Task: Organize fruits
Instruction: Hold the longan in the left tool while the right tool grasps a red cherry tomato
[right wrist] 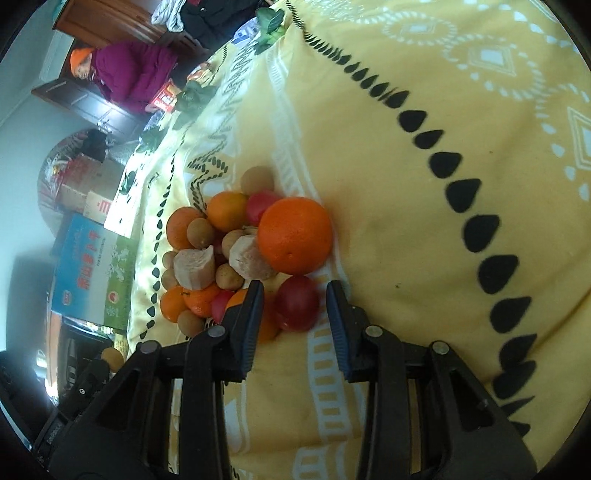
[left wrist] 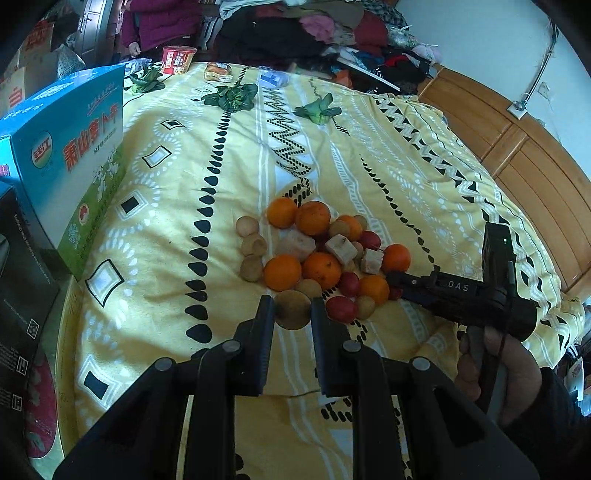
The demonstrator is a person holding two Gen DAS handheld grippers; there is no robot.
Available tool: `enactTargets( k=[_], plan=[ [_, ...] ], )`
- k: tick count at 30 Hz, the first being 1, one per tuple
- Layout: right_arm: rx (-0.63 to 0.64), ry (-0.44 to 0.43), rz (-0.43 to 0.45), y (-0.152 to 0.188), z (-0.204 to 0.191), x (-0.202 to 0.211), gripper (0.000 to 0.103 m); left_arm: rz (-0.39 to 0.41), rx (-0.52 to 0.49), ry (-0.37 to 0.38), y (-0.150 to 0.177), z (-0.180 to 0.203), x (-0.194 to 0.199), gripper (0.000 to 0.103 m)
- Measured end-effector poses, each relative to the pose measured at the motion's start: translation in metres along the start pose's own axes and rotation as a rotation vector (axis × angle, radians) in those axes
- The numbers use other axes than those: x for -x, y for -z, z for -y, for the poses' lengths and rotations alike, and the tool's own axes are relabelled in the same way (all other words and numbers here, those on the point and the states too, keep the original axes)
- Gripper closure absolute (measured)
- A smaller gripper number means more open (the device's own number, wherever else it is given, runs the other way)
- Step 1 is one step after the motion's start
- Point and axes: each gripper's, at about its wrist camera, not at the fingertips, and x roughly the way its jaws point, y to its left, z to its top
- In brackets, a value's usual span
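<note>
Fruits (left wrist: 317,258) are lying in one loose pile on the bed (left wrist: 424,177), on its yellow patterned sheet: oranges, small red fruits, round brown ones and a few pale cut chunks.

Left wrist view: the left gripper (left wrist: 292,310) is sitting at the near edge of the pile, its fingers (left wrist: 266,314) pinching a brown fruit (left wrist: 292,308) from both sides, closed as tight as they go. Just right of the pile the right gripper (left wrist: 397,282) is reaching in, a hand (left wrist: 498,373) holding its handle, its tips beside an orange (left wrist: 373,288) and a red fruit (left wrist: 395,293); from here I cannot tell how wide it stands. Well left of the pile a blue box (left wrist: 66,162) is standing on the bed. Far beyond the pile, green leafy bunches (left wrist: 231,96) and a red cup (left wrist: 179,59) are lying near the bed's far edge, and a person in a purple jacket (left wrist: 159,22) is standing behind them.

Right wrist view: the right gripper (right wrist: 295,314) is straddling a red fruit (right wrist: 297,302) at the pile's near edge. Its fingers (right wrist: 338,325) are standing narrowly apart around it; the fruit lies nearer the left pad, with a gap on the right, so no grip is showing. A big orange (right wrist: 294,236) is lying just beyond the red fruit, touching a pale chunk (right wrist: 247,258).
</note>
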Motion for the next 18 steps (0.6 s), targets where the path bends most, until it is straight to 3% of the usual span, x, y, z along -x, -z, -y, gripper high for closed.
enactTargets(
  k=[3,5,11,18],
  plan=[
    [0.006,0.003,-0.008,0.005,0.001,0.004,0.070,0.005,0.002,-0.003,0.000,-0.001,0.003,0.083],
    [0.027,0.014,-0.002,0.008,0.001,0.007,0.079,0.003,0.004,-0.008,0.000,-0.003,0.004,0.083],
    [0.049,0.000,0.008,0.008,0.000,0.010,0.079,0.017,-0.011,-0.019,-0.001,-0.001,0.009,0.084],
    [0.154,-0.010,0.144,0.016,-0.040,0.069,0.079,0.106,-0.044,-0.050,-0.008,0.001,0.045,0.084]
  ],
)
